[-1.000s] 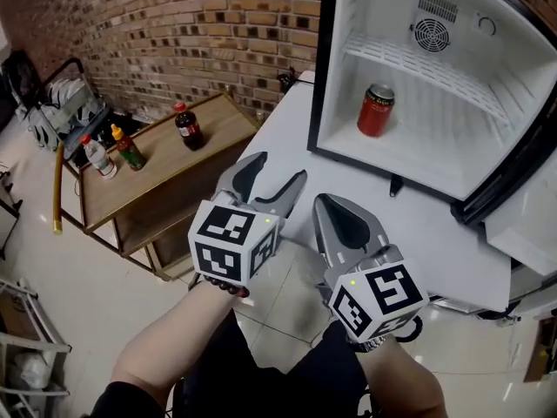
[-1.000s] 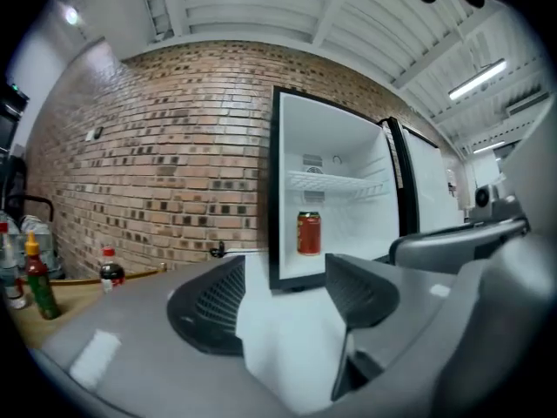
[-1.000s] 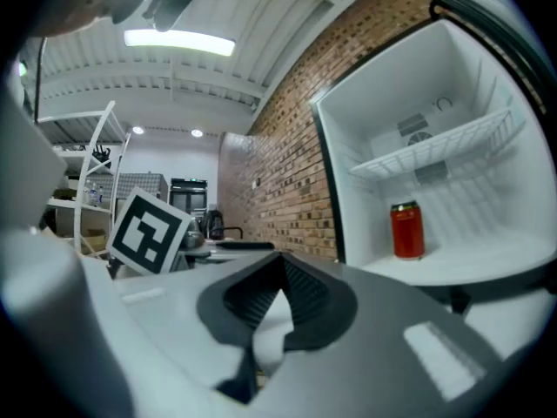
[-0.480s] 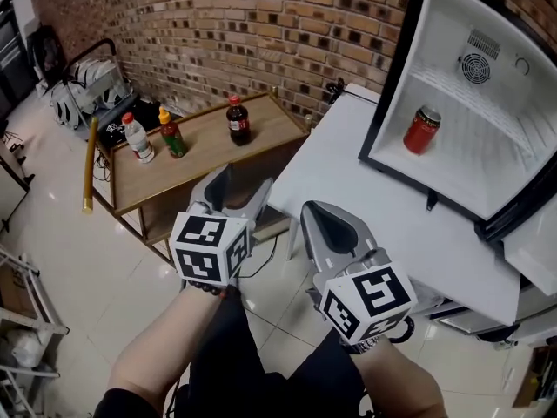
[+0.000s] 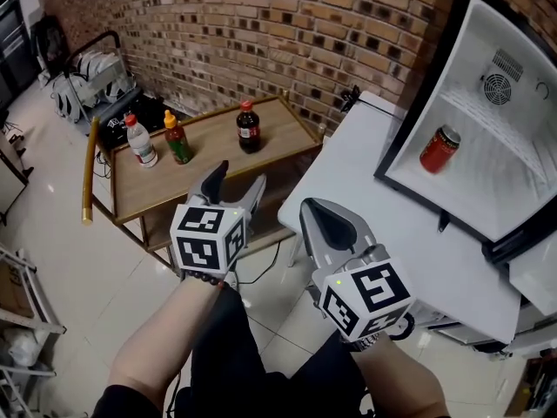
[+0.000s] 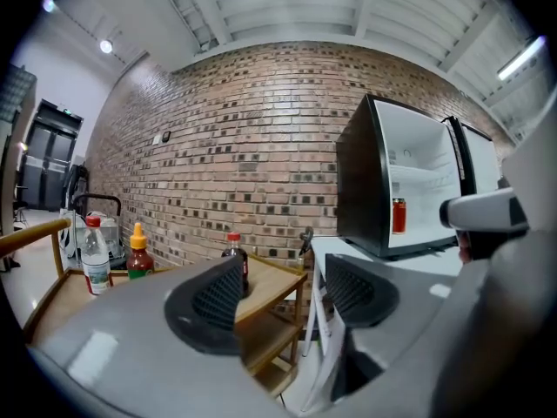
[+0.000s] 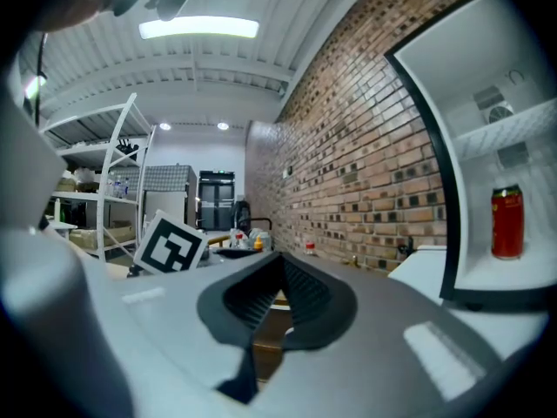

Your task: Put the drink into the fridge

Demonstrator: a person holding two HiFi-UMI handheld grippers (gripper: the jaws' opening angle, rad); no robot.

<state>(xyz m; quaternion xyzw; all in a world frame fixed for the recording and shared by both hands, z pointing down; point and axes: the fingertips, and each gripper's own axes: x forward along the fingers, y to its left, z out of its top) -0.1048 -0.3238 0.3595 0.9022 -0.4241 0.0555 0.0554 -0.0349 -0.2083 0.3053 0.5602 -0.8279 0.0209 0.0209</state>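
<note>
As both forearms reach forward from the bottom edge, wall (image 5: 261,24): brick, behind everything.
fridge (image 5: 509,159): small, door open, white inside, sits on the table at right.
table (image 5: 374,190): white, just right of the cart.
cart (image 5: 209,159): wooden, low, by the wall, three bottles on top.
left forearm (image 5: 165,338): bare, stretched ahead toward the cart, wrist straight, marker cube facing up.
right forearm (image 5: 405,386): bare, stretched ahead beside the left one, aimed at the table's near edge.
left gripper (image 5: 241,174): about level, pointing at the cart, jaws spread wide, nothing between them. Well short of the bottles.
right gripper (image 5: 313,209): about level, jaws closed together, empty. Close beside the left gripper, not touching it.
cola bottle (image 5: 248,129): upright on the cart's far right part, red cap, untouched, ahead of the left gripper.
water bottle (image 5: 139,140): upright, cart's left end.
sauce bottle (image 5: 177,139): orange cap, just right of the water bottle.
can (image 5: 439,149): red, upright inside the fridge on its floor.
</note>
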